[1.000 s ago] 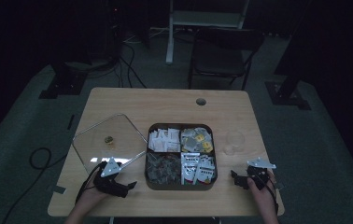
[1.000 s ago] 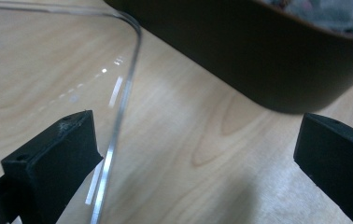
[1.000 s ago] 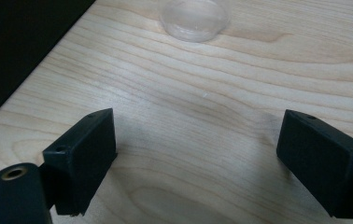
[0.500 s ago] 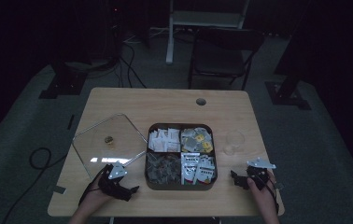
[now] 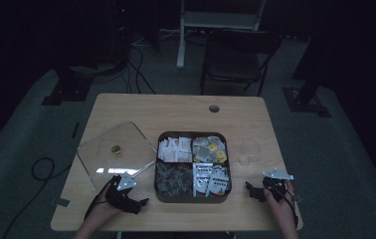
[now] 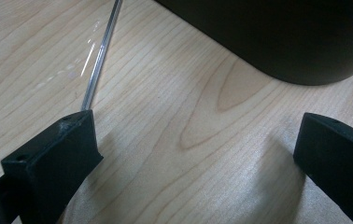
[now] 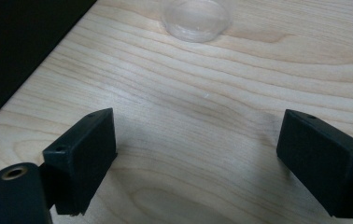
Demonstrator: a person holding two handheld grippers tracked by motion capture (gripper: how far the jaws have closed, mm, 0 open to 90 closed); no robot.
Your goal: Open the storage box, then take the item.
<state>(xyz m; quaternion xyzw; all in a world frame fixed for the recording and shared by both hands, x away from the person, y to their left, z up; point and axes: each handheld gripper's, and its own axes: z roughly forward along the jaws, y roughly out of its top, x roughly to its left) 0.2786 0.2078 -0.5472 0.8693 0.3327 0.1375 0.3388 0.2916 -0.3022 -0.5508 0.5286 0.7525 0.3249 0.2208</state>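
A: Where's the left gripper [image 5: 135, 203]?

B: At about 7 o'clock on the bench [image 5: 176, 107], low on the wood. In the left gripper view its fingers [image 6: 55, 161] are spread wide with only bare wood between them, holding nothing.

A: What lies nearest to it?

B: The tray [image 5: 193, 167], a dark square box with four compartments, sits at the bench's centre, just toward 3 o'clock from that gripper. In the left gripper view the tray's dark wall [image 6: 277, 37] is at 1 o'clock, apart from the fingers. The clear lid [image 5: 114, 152] lies flat at 9 o'clock on the bench, its near corner right by the gripper; its thin edge [image 6: 101, 53] runs up from the tip of the left-hand finger. Whether they touch I cannot tell.

A: And the right gripper [image 5: 253, 191]?

B: At about 5 o'clock on the bench, held low in the person's hand. Its fingers [image 7: 83, 156] are also wide open and hold nothing.

A: Anything ahead of it?

B: A clear cup [image 5: 249, 151] stands at 3 o'clock of the tray, well ahead of the gripper. In the right gripper view the cup [image 7: 195, 18] is at 12 o'clock and the tray's dark side fills the 10 o'clock corner.

A: What's in the tray?

B: Packets: white ones at the far left, yellowish at the far right, dark ones near left, white-and-red near right.
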